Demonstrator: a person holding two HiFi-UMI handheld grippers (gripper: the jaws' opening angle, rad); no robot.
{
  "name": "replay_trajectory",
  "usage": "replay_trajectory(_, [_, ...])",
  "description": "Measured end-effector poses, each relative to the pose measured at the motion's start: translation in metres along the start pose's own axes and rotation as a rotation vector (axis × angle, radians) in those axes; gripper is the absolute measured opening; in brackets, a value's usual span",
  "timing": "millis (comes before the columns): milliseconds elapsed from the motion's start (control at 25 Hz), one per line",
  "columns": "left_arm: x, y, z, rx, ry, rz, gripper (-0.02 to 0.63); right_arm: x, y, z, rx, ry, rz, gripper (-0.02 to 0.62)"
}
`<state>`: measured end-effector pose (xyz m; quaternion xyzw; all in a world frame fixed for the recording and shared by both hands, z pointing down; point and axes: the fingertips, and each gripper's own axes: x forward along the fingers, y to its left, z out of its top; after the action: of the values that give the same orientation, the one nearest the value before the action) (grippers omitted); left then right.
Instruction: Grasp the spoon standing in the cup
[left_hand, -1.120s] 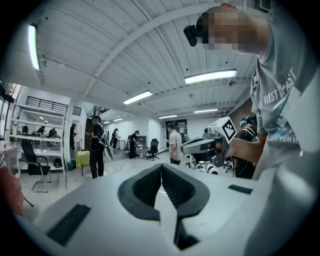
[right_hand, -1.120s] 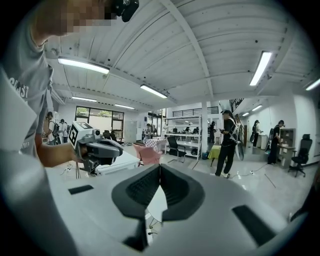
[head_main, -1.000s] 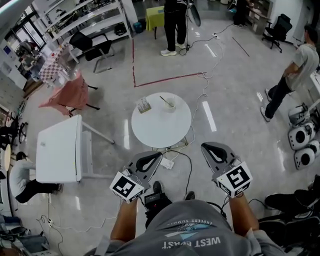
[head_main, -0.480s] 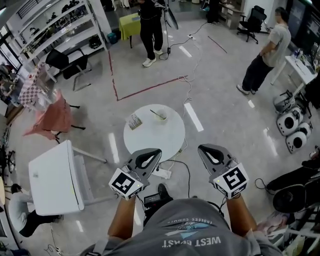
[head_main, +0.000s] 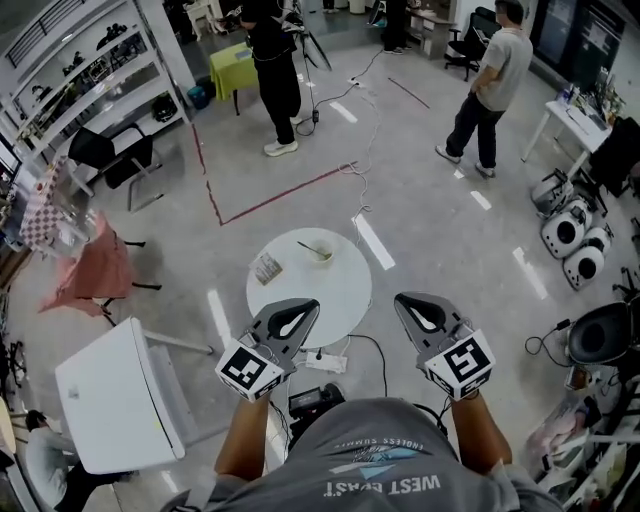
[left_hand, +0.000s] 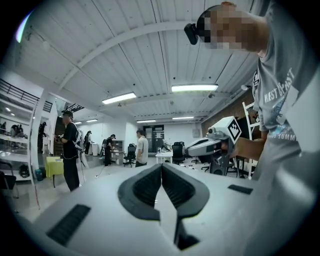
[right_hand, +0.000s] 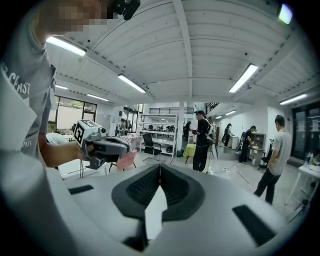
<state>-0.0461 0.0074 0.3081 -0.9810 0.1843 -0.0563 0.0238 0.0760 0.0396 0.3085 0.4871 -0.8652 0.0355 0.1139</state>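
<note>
Holds the left tool (head_main: 311, 306) low in front of the chest, jaws pressed fully together, nothing between them. Holds the right tool (head_main: 402, 300) level with it and well apart, jaws likewise closed tip to tip and empty. Points both tools forward, tips about level with the near edge of the round white tabletop (head_main: 345, 300) in the head view. Shows the cup (head_main: 323, 254) on the far half of that tabletop, well apart from both tools, the spoon (head_main: 308, 247) leaning in it with its handle tilted up to the left. Shows a small boxlike item (head_main: 266, 268) left of the cup and apart from it, too small to identify. Takes in a power strip (head_main: 326, 361) on the floor (head_main: 440, 230) between the tools, a rectangular white table (head_main: 118, 395) off to the left, and farther back a person in black (head_main: 272, 70) and a person in a grey shirt (head_main: 492, 85), both standing.
</note>
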Motion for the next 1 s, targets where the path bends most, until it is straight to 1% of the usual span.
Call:
replay_trajectory(280, [0.002, 0.017, 0.003, -0.013, -0.031, -0.021, 0.008, 0.014, -0.008, 0.005, 0.000, 0.019, -0.039, 0.002])
replay_trajectory(480, [-0.001, 0.034, 0.000, -0.031, -0.045, -0.002, 0.008, 0.033, -0.007, 0.016, -0.019, 0.022, -0.020, 0.002])
replay_trajectory(640, [-0.002, 0.043, -0.007, -0.054, -0.043, 0.030, 0.008, 0.050, -0.010, 0.013, -0.025, 0.037, 0.020, 0.002])
replay_trajectory(800, [-0.003, 0.057, -0.018, -0.058, -0.008, 0.076, 0.008, 0.072, -0.019, 0.008, -0.009, 0.029, 0.068, 0.003])
replay_trajectory(1000, [-0.001, 0.076, -0.021, -0.060, 0.034, 0.192, 0.008, 0.096, -0.036, 0.005, -0.004, 0.013, 0.166, 0.002])
